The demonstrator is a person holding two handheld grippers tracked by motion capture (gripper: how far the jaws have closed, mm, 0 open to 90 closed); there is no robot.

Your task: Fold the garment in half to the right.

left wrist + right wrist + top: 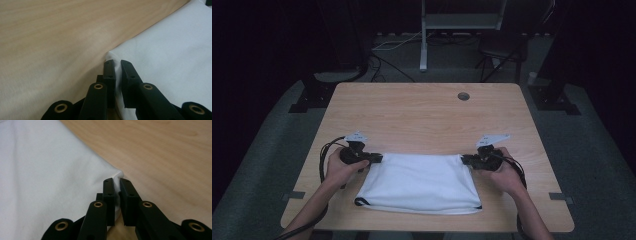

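No readable text, label, brand, number or sign is showing anywhere in these pictures.

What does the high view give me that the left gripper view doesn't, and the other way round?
High view alone: the whole white cloth with its dark-trimmed near edge, the right tool at the far right corner, the person's hands, and the round hole near the far edge of the wooden table.

Left gripper view alone: the close-up of the grip, with the left tool having its jaws shut on the pinched-up far left corner.

Both: the white cloth lying on the table, with the left tool at that corner.
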